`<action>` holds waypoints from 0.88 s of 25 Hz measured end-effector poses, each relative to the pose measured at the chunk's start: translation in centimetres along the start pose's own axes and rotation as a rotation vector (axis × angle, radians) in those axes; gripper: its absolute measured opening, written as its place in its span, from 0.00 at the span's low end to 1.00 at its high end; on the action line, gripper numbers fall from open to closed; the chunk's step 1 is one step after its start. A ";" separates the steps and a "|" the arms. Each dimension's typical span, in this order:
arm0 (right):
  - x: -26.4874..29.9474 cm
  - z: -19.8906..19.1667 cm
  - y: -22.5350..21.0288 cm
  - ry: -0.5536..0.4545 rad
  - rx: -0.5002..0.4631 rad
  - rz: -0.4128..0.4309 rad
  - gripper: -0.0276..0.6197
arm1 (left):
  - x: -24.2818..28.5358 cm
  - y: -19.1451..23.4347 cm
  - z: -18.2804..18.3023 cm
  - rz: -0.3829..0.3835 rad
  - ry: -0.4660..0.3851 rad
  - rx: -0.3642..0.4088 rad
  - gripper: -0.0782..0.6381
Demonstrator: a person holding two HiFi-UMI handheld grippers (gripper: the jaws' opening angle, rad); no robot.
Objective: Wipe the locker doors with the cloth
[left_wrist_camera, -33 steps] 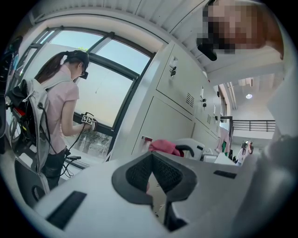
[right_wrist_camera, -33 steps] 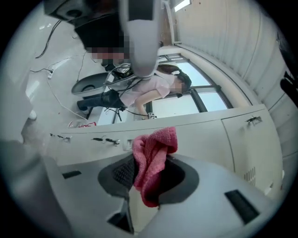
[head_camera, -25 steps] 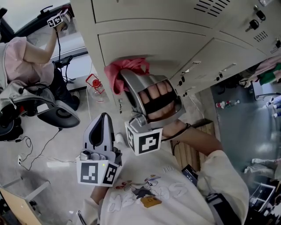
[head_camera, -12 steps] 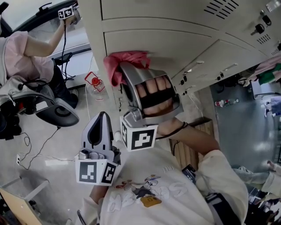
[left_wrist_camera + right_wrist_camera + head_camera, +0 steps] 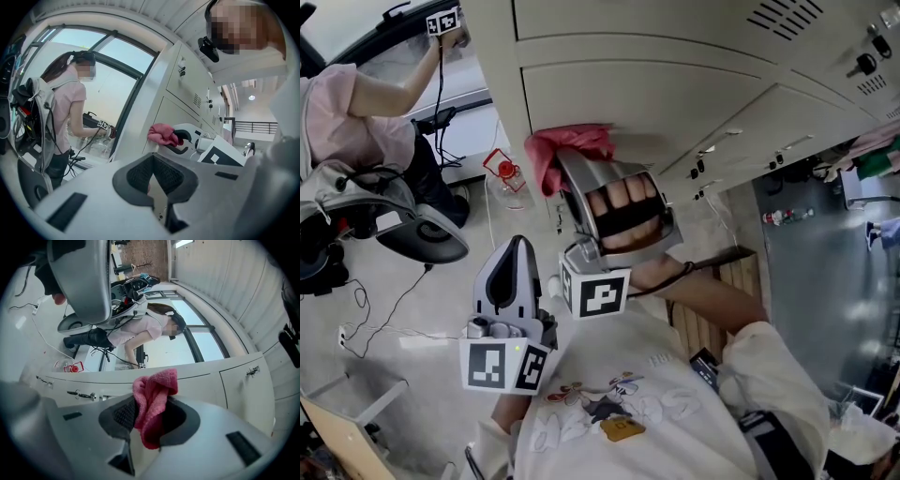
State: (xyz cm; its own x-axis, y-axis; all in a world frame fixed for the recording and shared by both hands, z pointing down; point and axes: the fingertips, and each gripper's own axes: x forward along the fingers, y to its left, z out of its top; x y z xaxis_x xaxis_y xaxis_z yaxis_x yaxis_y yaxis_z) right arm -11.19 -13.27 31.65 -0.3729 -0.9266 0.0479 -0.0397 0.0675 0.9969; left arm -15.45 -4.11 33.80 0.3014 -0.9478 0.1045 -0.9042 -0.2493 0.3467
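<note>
Pink terry cloth clamped in my right gripper, mid-wipe on beige metal locker door; nxt: sweep sideways w/ pressure. Left gripper closed, empty.

Head view, 10 o'clock: I log a second person in a pink top, one arm raised toward a marker cube at 11. Nearer centre, also at 10, a clear bottle with a red cap stands on the floor. Black cables trail at 8. Wooden slats lie at 4. Left gripper view: a large window behind that person, 11 o'clock.
</note>
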 end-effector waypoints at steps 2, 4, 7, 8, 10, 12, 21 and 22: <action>-0.2 0.3 0.1 -0.003 0.000 -0.003 0.22 | -0.2 0.2 -0.1 0.002 0.000 -0.001 0.12; -0.3 0.2 0.4 -0.004 -0.003 0.003 0.22 | -0.2 0.1 -0.2 0.003 0.002 -0.001 0.12; -0.4 -0.2 1.2 -0.002 -0.008 0.025 0.22 | 0.0 -0.3 -0.3 0.003 0.005 -0.002 0.12; -0.4 -0.3 1.5 -0.002 -0.009 0.034 0.22 | 0.1 -0.4 -0.3 0.003 0.006 -0.002 0.12; -0.3 -0.5 2.5 -0.001 -0.011 0.061 0.22 | 0.2 -0.5 -0.4 0.003 0.007 -0.004 0.12; -0.1 -0.9 4.1 0.007 -0.019 0.103 0.22 | 0.3 -0.7 -0.5 0.002 0.008 -0.006 0.12; 0.6 -1.9 10.2 0.004 -0.059 0.134 0.22 | 0.4 -1.3 -0.8 0.014 0.016 0.001 0.12; 0.6 -1.9 10.2 0.004 -0.053 0.137 0.22 | 0.4 -1.3 -0.8 0.015 0.017 0.001 0.12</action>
State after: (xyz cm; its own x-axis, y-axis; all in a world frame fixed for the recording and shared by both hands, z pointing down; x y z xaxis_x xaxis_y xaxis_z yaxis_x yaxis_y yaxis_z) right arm -10.10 -13.85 41.92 -0.3678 -0.9115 0.1839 0.0604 0.1740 0.9829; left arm -13.91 -4.00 34.13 0.2931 -0.9478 0.1258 -0.9091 -0.2355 0.3436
